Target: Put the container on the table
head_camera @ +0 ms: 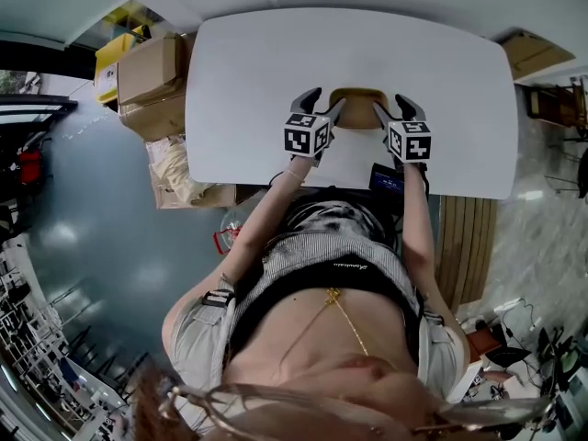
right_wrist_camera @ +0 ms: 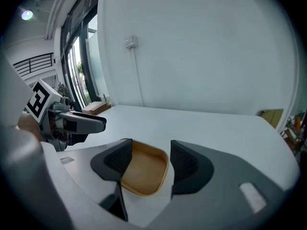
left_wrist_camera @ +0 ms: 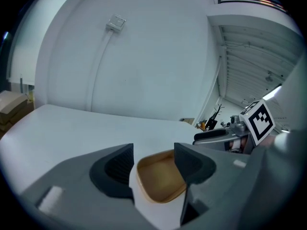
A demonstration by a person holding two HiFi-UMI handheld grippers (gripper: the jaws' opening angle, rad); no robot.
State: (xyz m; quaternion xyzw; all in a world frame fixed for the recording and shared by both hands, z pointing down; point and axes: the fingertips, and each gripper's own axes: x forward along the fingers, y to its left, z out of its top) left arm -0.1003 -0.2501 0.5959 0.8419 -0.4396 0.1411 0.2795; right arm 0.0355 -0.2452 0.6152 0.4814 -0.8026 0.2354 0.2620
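A shallow tan container [head_camera: 356, 99] sits on the white table [head_camera: 276, 62], near its front edge. My left gripper [head_camera: 323, 101] is at its left side and my right gripper [head_camera: 393, 105] at its right side. In the left gripper view the left gripper [left_wrist_camera: 152, 150] is open, and the container [left_wrist_camera: 160, 176] shows through the gap, lower down on the table, with no pad pressing on it. The right gripper [right_wrist_camera: 149, 147] is likewise open in the right gripper view, with the container [right_wrist_camera: 141, 169] lying below and beyond its jaws.
Cardboard boxes [head_camera: 152, 72] are stacked off the table's left edge. A dark device [head_camera: 386, 177] lies at the table's front edge near my body. Wooden slats [head_camera: 464, 246] lie on the floor to the right. A white wall [left_wrist_camera: 144, 56] stands behind the table.
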